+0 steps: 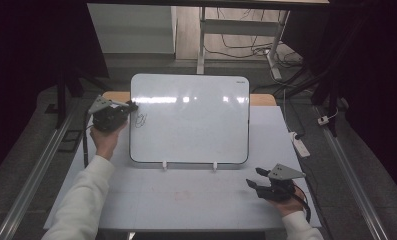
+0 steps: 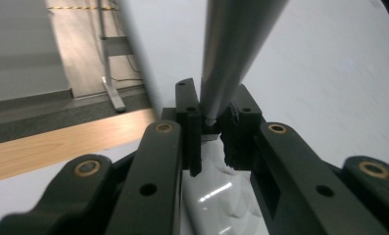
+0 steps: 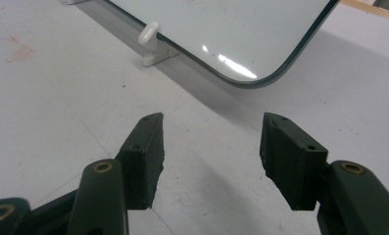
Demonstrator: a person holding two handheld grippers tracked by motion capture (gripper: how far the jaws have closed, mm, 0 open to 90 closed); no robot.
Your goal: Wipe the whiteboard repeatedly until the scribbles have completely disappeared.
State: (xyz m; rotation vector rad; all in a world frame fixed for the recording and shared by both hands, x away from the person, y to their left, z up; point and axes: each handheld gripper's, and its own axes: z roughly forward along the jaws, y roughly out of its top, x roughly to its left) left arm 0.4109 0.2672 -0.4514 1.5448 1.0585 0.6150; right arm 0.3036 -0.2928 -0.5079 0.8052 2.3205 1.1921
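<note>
A whiteboard (image 1: pixel 191 120) leans upright on two small white feet (image 1: pixel 164 165) in the middle of the table. A black scribble (image 1: pixel 141 120) marks its upper left part. My left gripper (image 1: pixel 132 106) is at the board's left edge, just above the scribble, shut on a grey marker (image 2: pixel 231 54) that runs up from between the jaws against the board (image 2: pixel 319 73). My right gripper (image 1: pixel 256 178) rests low near the table's front right, open with nothing between its fingers (image 3: pixel 145 147). The board's lower corner (image 3: pixel 241 73) and one white foot (image 3: pixel 150 36) lie ahead of it.
The white table top (image 1: pixel 186 200) has a faint red smudge (image 1: pixel 183 194) in front of the board. A white power strip (image 1: pixel 300 145) lies at the right edge. Beyond the table stand a desk frame (image 1: pixel 202 45) and loose cables (image 1: pixel 246 50) on the floor.
</note>
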